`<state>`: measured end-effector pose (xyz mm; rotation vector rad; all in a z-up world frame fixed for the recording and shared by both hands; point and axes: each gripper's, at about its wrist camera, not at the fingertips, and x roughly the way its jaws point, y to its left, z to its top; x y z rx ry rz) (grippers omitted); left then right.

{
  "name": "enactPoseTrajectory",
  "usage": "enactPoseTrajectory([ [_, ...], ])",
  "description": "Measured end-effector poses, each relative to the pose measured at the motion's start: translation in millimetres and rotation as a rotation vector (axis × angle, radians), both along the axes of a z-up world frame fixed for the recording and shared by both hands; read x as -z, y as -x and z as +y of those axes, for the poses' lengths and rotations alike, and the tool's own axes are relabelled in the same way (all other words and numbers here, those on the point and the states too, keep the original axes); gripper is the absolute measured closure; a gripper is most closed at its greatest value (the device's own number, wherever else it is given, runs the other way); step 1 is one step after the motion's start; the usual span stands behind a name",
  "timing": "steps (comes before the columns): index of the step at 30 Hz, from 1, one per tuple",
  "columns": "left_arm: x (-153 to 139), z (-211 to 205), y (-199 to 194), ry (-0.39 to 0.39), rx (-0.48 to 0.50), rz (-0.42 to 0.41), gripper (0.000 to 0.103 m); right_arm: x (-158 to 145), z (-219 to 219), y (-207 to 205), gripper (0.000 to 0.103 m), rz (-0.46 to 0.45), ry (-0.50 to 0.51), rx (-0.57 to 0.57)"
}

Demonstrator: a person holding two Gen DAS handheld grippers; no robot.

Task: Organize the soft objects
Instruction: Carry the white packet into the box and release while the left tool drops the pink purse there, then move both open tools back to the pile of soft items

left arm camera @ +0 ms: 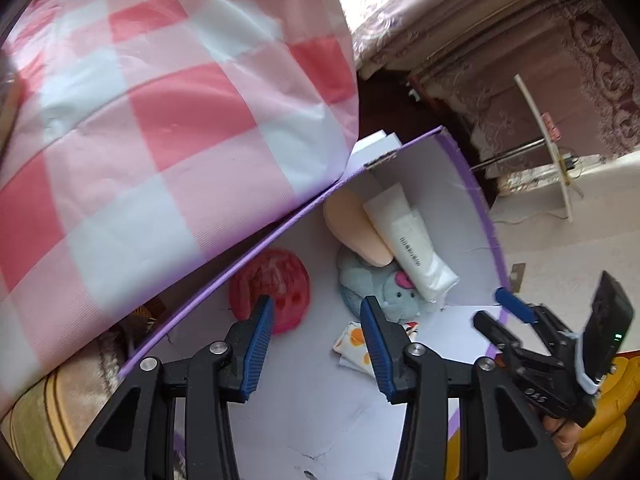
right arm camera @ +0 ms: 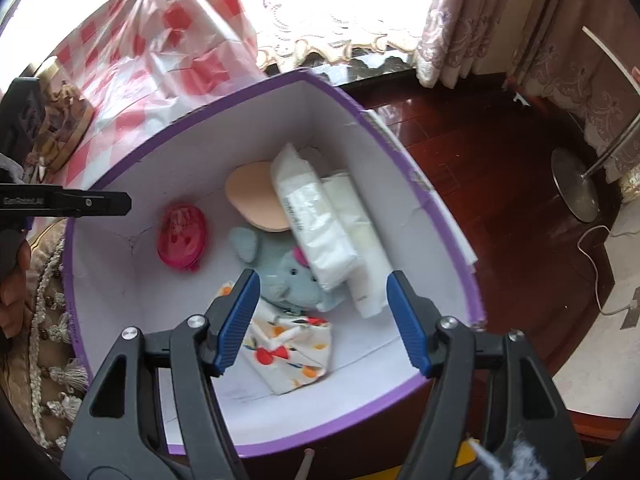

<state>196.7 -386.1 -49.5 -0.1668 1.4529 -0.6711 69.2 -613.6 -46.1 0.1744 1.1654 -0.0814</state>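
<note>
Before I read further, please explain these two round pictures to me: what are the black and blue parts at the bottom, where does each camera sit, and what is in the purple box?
There is no robot. A person holds one hand-squeezed tool in each hand, and a wide-angle camera on each looks along its two blue-padded fingers. One picture comes from the left tool, the other from the right tool. Both hang open over a purple-rimmed box and hold nothing.

Inside the box lie a grey plush elephant, a red round pouch, a beige sponge, white wrapped packs and a printed folded cloth. A red-and-white checked bag stands beside the box.

In the left picture, the right tool also shows at the right edge.
</note>
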Motion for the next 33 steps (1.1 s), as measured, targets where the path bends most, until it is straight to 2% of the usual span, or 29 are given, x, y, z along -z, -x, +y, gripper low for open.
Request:
enactPoseTrajectory([
  [5,-26,34,9,0.117,-0.071,-0.050,0.056,-5,33,-8,0.034,-0.015,-0.024,-0.082],
  [8,-36,63,23,0.203,-0.153,-0.075,0.051,-5,56,-13,0.034,-0.015,-0.037,-0.131],
  [9,-41,80,31,0.251,-0.194,-0.092,0.048,-4,67,-16,0.034,-0.010,-0.045,-0.155],
  [11,-48,103,41,0.290,-0.246,-0.127,0.041,-5,82,-17,0.034,-0.010,-0.049,-0.187],
  [13,-57,130,51,0.292,-0.294,-0.171,0.040,-11,97,-20,0.034,-0.021,-0.057,-0.218],
  [17,-68,174,62,0.249,-0.335,-0.210,0.040,-27,123,-20,0.034,-0.057,-0.092,-0.270],
  [22,-76,226,82,0.195,-0.429,-0.315,0.040,-42,152,-19,0.034,-0.078,-0.120,-0.334],
  [27,-78,277,100,0.185,-0.531,-0.356,0.040,-52,183,-18,0.034,-0.091,-0.101,-0.397],
  [33,-73,335,119,0.173,-0.664,-0.379,0.040,-66,215,-22,0.034,-0.087,-0.146,-0.440],
])
